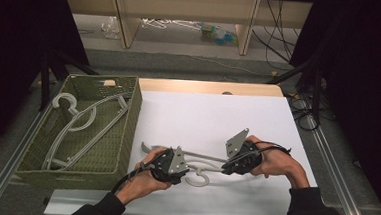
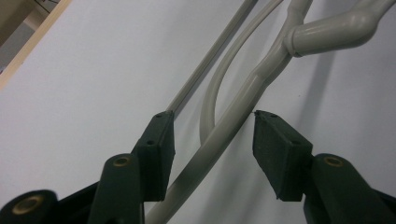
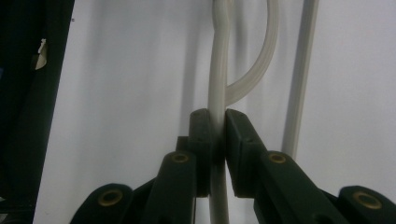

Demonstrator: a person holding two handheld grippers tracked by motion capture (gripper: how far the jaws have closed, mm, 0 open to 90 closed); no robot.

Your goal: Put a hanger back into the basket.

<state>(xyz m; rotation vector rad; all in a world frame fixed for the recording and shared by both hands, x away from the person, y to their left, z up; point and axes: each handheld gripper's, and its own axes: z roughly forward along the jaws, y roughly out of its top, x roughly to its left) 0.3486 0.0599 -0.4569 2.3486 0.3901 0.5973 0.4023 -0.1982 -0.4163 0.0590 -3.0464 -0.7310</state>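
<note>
Black jaws of my right gripper (image 3: 215,121) are pinched tight on the shoulder bar of the grey hanger (image 3: 219,70), the pads pressing it from both sides in the right gripper view. From that clamp the bar runs straight away from the camera, with a curved inner rib branching off to one side and the thin straight lower rod beside it, apart from the pads.

On my left gripper (image 2: 212,135) the jaws stand partly apart, at a middling width. The hanger's shoulder arm (image 2: 224,135) passes between them; it runs close by the left pad (I cannot tell whether it touches), and a clear gap remains on the right pad's side, so I do not count this as a grip. Farther along, the hook's neck (image 2: 327,35) bends off towards the upper right.

Seen from the high view, the hanger (image 1: 203,161) lies low over the near part of the white table sheet (image 1: 213,119), its hook loop (image 1: 197,178) towards me, between my two hands. My left gripper (image 1: 177,167) sits at the hanger's left side, my right gripper (image 1: 232,162) at its right, each with its grey plate on top.

To the left, just beside the sheet, stands a green woven basket (image 1: 129,129) holding more grey hangers (image 1: 85,123), one hook (image 1: 66,101) resting near its far left corner. Beyond the table's wooden edge (image 1: 210,87) are a grey floor and dark cables (image 1: 278,32).
</note>
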